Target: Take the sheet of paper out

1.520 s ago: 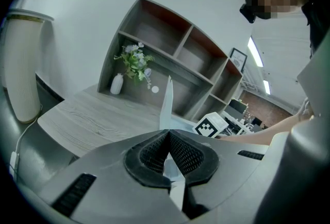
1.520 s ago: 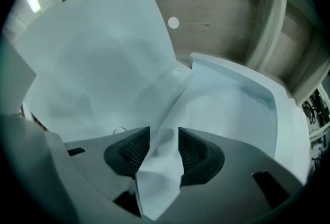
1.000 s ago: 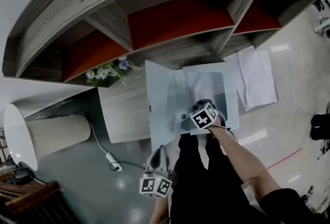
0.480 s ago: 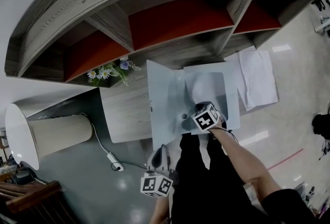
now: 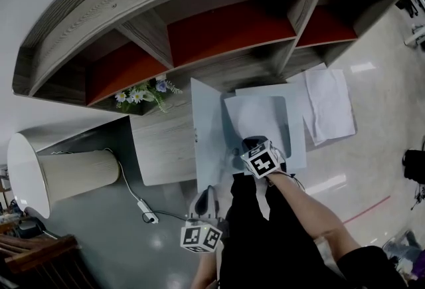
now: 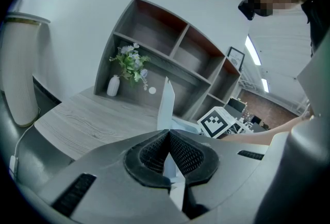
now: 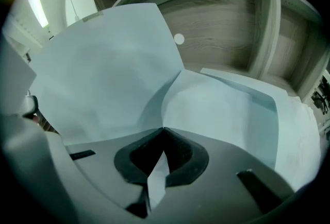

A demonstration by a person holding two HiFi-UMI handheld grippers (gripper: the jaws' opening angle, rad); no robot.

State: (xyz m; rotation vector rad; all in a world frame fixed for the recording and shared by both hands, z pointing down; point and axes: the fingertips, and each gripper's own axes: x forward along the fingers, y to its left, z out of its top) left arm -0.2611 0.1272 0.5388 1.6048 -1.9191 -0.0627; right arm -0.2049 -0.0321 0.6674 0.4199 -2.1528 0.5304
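An open pale-blue folder [image 5: 207,128] lies on the wooden bench [image 5: 166,148], close to its front edge and toward its right end. One cover is flat on the wood and the other stands upright along the folder's left side. The left hand-held gripper [image 6: 168,134] has its jaws pressed together on the lower edge of that standing cover. Inside the folder, the sheet of paper [image 5: 255,118] rests on the flat cover with its near edge raised. The right hand-held gripper [image 7: 163,134] is clamped on that near edge, and the paper bows upward in front of it. At the bench's back left corner, a small white vase [image 6: 113,85] holds white and purple flowers [image 5: 143,94], just in front of the curved shelf [image 5: 219,28] with its red-backed compartments.
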